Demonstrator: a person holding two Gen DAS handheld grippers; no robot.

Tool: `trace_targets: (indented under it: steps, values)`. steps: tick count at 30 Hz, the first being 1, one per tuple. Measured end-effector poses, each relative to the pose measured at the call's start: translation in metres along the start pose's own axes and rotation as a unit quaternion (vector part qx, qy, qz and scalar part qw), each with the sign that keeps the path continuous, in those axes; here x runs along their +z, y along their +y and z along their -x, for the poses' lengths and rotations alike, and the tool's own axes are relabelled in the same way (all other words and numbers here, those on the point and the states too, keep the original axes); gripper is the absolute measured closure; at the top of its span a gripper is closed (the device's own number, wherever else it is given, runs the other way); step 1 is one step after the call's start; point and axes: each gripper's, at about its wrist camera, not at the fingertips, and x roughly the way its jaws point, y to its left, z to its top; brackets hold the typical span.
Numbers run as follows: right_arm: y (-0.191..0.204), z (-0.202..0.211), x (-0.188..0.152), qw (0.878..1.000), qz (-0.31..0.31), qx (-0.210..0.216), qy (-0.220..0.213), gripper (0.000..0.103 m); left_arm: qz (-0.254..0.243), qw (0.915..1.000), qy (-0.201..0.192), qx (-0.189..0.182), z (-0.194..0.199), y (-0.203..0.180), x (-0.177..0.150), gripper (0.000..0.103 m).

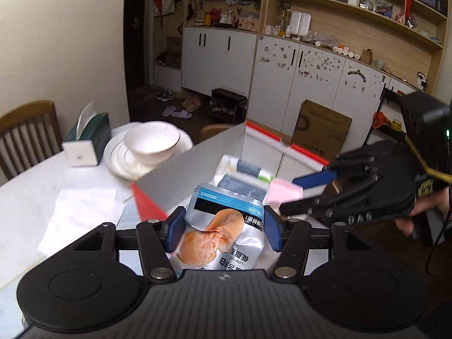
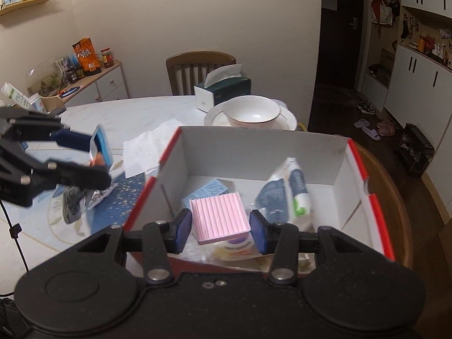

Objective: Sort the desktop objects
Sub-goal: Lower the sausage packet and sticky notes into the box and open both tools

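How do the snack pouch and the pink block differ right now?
The snack pouch is silver, crinkled and soft; the pink block is square, ribbed and rigid. The pouch is in the left tongs outside the box; the block is in the right tongs over the box. Both are gripped and off the table.

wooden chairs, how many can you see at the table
2: one slat-backed wooden chair behind the green tissue box, another chair's curved brown top beyond the white cardboard box. Others may be hidden.

White cabinets (image 1: 217, 56), wooden chair (image 2: 197, 70), cream walls (image 2: 197, 14).
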Motion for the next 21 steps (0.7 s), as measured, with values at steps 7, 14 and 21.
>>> trace_targets:
  steps: [7, 14, 21]
  values:
    - [-0.023, -0.001, -0.003, 1.0, -0.007, 0.0, -0.001, 0.059, 0.018, 0.9998, -0.003, -0.001, -0.029, -0.003, 0.039, 0.046]
    - [-0.035, -0.005, -0.005, 1.0, -0.008, 0.002, 0.003, 0.059, 0.047, 0.9989, 0.007, 0.001, -0.069, 0.004, 0.068, 0.046]
    - [-0.04, -0.017, -0.003, 1.0, -0.002, 0.008, 0.012, 0.059, 0.046, 0.9984, 0.031, 0.01, -0.109, 0.008, 0.066, 0.046]
